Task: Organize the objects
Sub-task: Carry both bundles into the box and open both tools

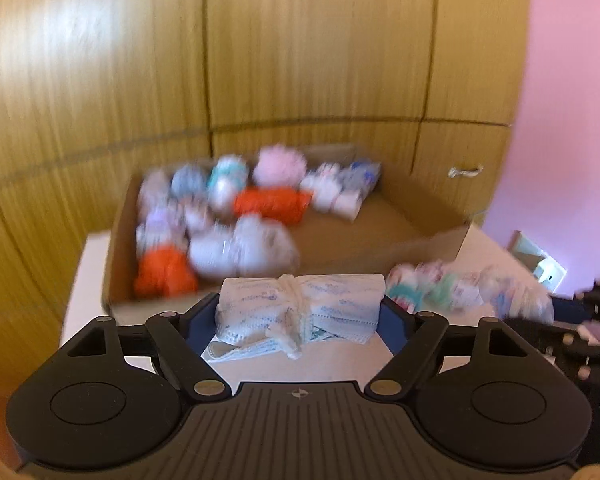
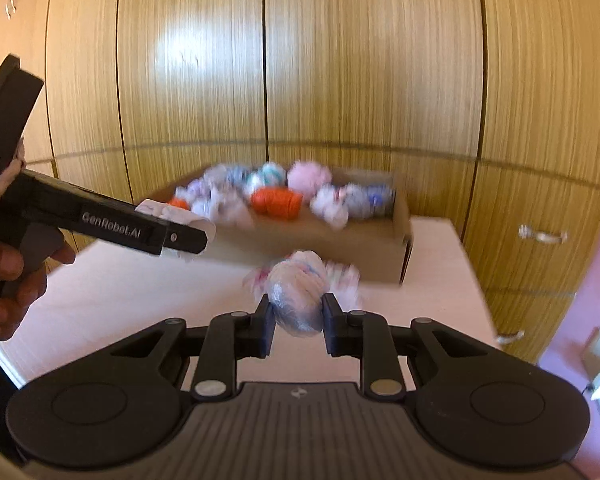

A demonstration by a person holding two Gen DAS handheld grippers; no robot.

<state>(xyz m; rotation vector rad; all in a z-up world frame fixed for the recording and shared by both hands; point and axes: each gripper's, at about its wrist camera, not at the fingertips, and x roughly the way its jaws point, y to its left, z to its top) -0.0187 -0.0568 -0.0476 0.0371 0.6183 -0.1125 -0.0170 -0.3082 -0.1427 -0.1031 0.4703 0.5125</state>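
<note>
1. We see a wall of wardrobe doors point(image 2: 340, 80) behind everything, in yellow-brown wood-grain laminate with straight vertical seams and small metal handles point(image 2: 542, 235).
2. In front of the doors stands a pale, smooth table point(image 2: 120, 292) with squared edges.
3. A shallow rectangular cardboard box point(image 1: 380, 236) rests on the far part of the table, its plain brown walls low and its right half showing bare floor.
4. The left and back portions of the box are packed with soft, rounded bundles point(image 1: 244, 248), blurred: white, grey, pale blue, one fluffy pink, and two bright orange ribbed ones point(image 1: 270, 204).
5. A loose heap of crinkly wrapped bundles point(image 1: 452, 290) lies on the table just outside the box's near wall, toward the right edge.
6. Our left gripper point(image 1: 300, 312) grasps a flat folded stack of face masks point(image 1: 300, 304), white with pale blue print, tied round the middle with a white string knot; the blue pads press against its two ends, and it sits just before the box's near wall.
7. Our right gripper point(image 2: 298, 316) is clenched on a small egg-shaped bundle in glossy clear plastic point(image 2: 298, 300), white with pink and blue flecks, near the heap.
8. A hand point(image 2: 8, 280) grips the left tool's black handle in the right wrist view.
</note>
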